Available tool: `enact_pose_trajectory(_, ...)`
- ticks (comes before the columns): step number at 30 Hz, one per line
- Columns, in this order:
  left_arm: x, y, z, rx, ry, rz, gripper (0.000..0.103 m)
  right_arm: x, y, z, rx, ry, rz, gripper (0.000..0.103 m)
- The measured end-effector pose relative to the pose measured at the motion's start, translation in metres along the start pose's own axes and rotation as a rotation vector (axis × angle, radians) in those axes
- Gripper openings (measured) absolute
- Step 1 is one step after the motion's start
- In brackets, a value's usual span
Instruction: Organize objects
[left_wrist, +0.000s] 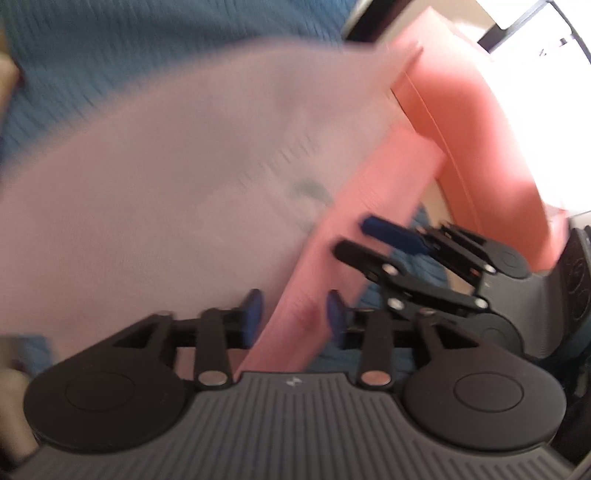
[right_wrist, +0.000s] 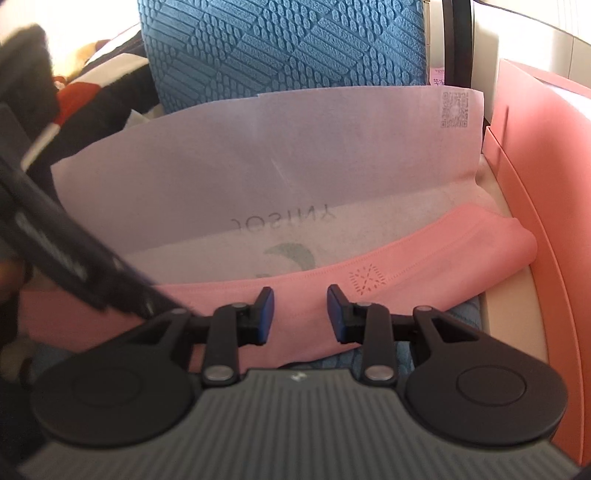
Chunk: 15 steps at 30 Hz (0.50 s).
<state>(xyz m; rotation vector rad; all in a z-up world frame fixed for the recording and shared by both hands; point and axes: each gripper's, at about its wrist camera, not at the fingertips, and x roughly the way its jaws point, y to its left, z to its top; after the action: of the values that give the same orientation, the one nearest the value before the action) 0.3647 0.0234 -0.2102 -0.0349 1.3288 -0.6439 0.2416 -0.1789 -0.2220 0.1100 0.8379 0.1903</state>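
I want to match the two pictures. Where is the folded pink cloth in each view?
Left wrist view: the pink cloth runs as a blurred band from lower centre up to the right, between the open blue pads.
Right wrist view: it lies across the lower middle, under the thin white sheet.
Shared landmark: the pink box, at the right in both.
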Motion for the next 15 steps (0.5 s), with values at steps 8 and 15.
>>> enact_pose_trajectory(8, -0.074, -0.023, -0.037, -0.073, -0.314, 0.072, 0.047, -0.002, -0.008, 0.0, 0.074, 0.003, 0.015, 0.034)
enact_pose_trajectory(15, -0.035, -0.046, -0.068, -0.279, -0.364, 0.127, 0.043, -0.006, -0.013, -0.001, 0.11, 0.009, 0.017, 0.033)
